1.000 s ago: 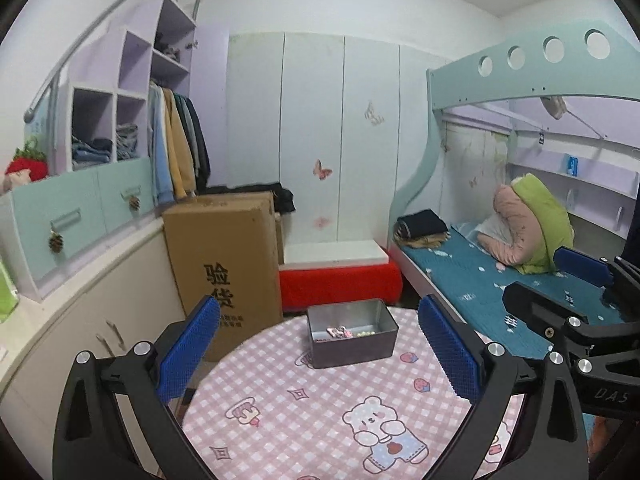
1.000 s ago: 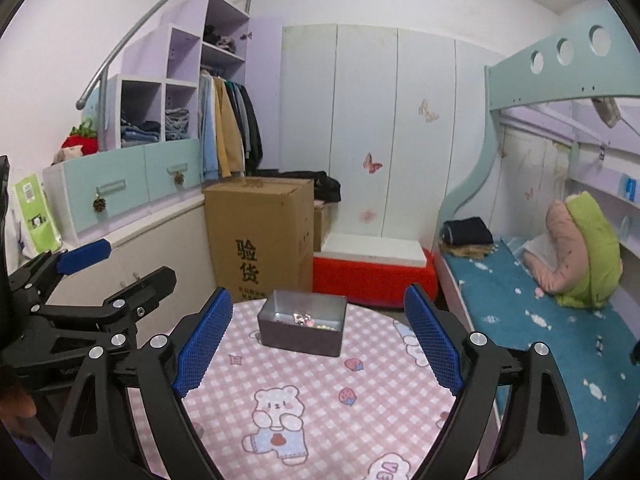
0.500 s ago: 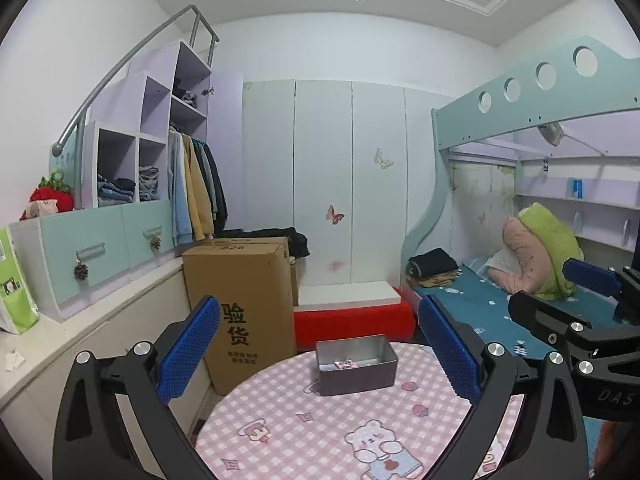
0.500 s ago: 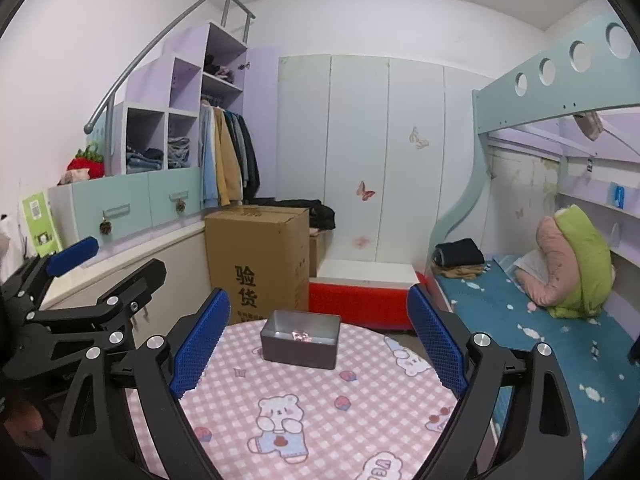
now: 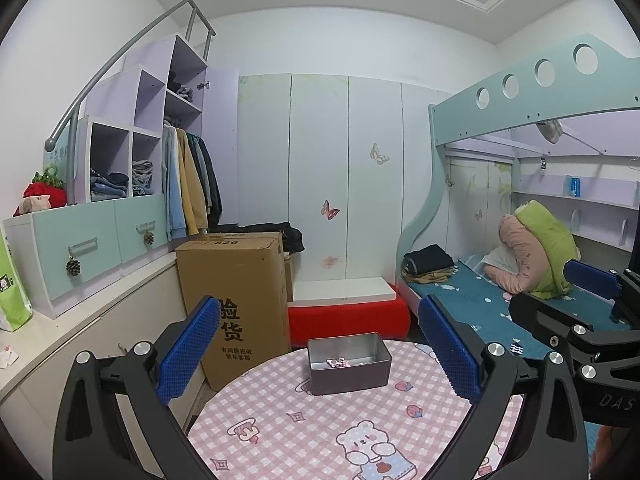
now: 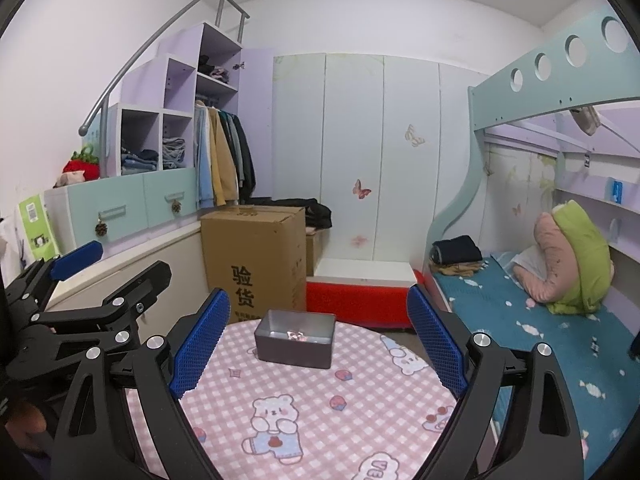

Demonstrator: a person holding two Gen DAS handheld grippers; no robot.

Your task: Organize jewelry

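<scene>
I hold both grippers level above the near edge of the round table with the pink checked bear-print cloth (image 5: 304, 420), side by side and pointing at the far wardrobe. My left gripper (image 5: 320, 344) has its blue-padded fingers spread wide with nothing between them; my right gripper (image 6: 318, 338) is spread wide too and holds nothing. The open grey rectangular metal tin (image 5: 349, 362) sits at the table's far edge, well apart from both, with small pink and silvery jewelry pieces (image 5: 337, 362) lying inside it.
</scene>
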